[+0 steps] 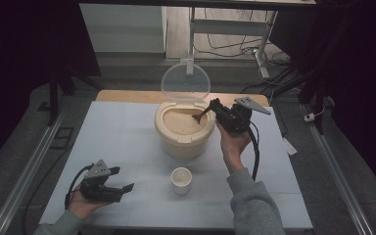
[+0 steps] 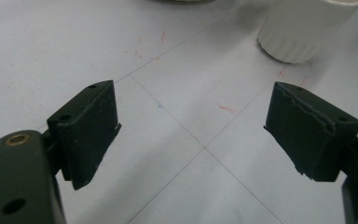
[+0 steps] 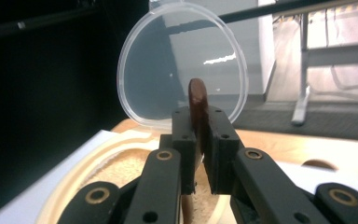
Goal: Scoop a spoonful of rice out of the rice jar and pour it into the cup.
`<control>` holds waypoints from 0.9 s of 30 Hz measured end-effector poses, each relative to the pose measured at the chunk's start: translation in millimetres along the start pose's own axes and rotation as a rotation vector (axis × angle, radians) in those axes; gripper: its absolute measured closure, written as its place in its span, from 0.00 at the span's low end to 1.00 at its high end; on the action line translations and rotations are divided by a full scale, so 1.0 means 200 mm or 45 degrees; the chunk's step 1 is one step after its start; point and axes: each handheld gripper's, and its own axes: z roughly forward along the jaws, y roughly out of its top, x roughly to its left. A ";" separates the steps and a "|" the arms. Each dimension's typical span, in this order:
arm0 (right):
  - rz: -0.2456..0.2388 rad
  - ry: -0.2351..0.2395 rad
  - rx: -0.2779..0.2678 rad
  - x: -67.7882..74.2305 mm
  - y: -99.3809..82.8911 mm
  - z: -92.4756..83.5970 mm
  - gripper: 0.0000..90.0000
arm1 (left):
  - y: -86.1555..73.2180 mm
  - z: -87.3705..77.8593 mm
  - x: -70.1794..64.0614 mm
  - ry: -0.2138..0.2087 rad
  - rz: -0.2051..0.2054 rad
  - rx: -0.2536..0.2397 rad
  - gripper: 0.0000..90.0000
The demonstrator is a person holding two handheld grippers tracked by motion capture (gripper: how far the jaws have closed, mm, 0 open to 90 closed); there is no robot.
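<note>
A cream tub (image 1: 183, 142) full of rice (image 1: 178, 123) stands at the middle of the table, its clear round lid (image 1: 185, 83) tipped up behind it. My right gripper (image 1: 214, 105) hangs over the tub's right rim, shut on the handle of a brown spoon (image 1: 199, 116) whose bowl points down at the rice. In the right gripper view the spoon (image 3: 196, 95) stands edge-on between the jaws of the gripper (image 3: 199, 116), with the lid (image 3: 168, 70) beyond. My left gripper (image 1: 122, 178) lies open near the table's front left, nothing between its jaws (image 2: 191, 126).
A small white ribbed cup (image 1: 181, 179) stands in front of the tub; in the left gripper view the cup (image 2: 303, 28) is ahead and to the right. White sheet (image 1: 122, 132) covers the table. Desk legs and cables lie on the floor behind.
</note>
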 end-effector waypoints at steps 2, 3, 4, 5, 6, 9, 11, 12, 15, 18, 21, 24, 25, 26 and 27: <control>0.100 0.019 -0.002 -0.02 -0.02 0.00 0.92 | 0.00 0.00 0.00 -0.001 -0.001 0.000 0.19; 0.149 0.026 -0.008 -0.03 -0.02 0.01 0.92 | 0.00 0.00 0.00 -0.002 0.000 0.000 0.19; 0.187 0.033 -0.007 -0.05 -0.02 0.00 0.91 | 0.00 0.00 0.00 -0.001 0.003 0.003 0.19; 0.226 0.029 -0.002 -0.06 -0.02 0.00 0.91 | 0.00 0.01 0.00 -0.002 0.005 0.004 0.19; 0.226 0.029 -0.002 -0.06 -0.02 0.00 0.91 | 0.00 0.00 0.00 -0.003 0.007 0.005 0.19; 0.279 0.016 -0.005 -0.07 -0.02 0.00 0.92 | 0.00 0.00 0.00 0.000 0.008 -0.001 0.19; 0.320 0.016 -0.007 -0.08 -0.02 0.00 0.92 | 0.00 0.00 0.00 0.001 0.007 -0.003 0.19; 0.336 0.015 -0.009 -0.09 -0.02 0.01 0.92 | 0.00 0.00 0.00 0.001 0.006 -0.003 0.19; 0.371 0.011 -0.008 -0.10 -0.02 0.01 0.92 | 0.00 0.00 0.00 0.002 0.006 0.000 0.19; 0.438 0.014 -0.014 -0.12 -0.03 0.00 0.92 | 0.00 0.00 0.00 0.004 0.009 0.000 0.19; 0.507 0.028 -0.018 -0.14 -0.03 -0.01 0.93 | 0.00 0.00 0.00 0.005 0.006 0.000 0.19; 0.585 0.038 -0.020 -0.17 -0.04 -0.02 0.93 | 0.00 0.00 0.00 0.006 0.009 -0.001 0.19; 0.617 0.039 -0.029 -0.18 -0.04 -0.02 0.93 | 0.00 0.00 0.00 0.006 0.008 -0.003 0.19; 0.639 0.040 -0.024 -0.18 -0.05 -0.02 0.93 | 0.00 0.00 0.00 0.006 0.008 -0.003 0.19; 0.650 0.043 -0.014 -0.19 -0.05 -0.03 0.93 | 0.00 0.00 0.00 0.007 0.009 -0.002 0.19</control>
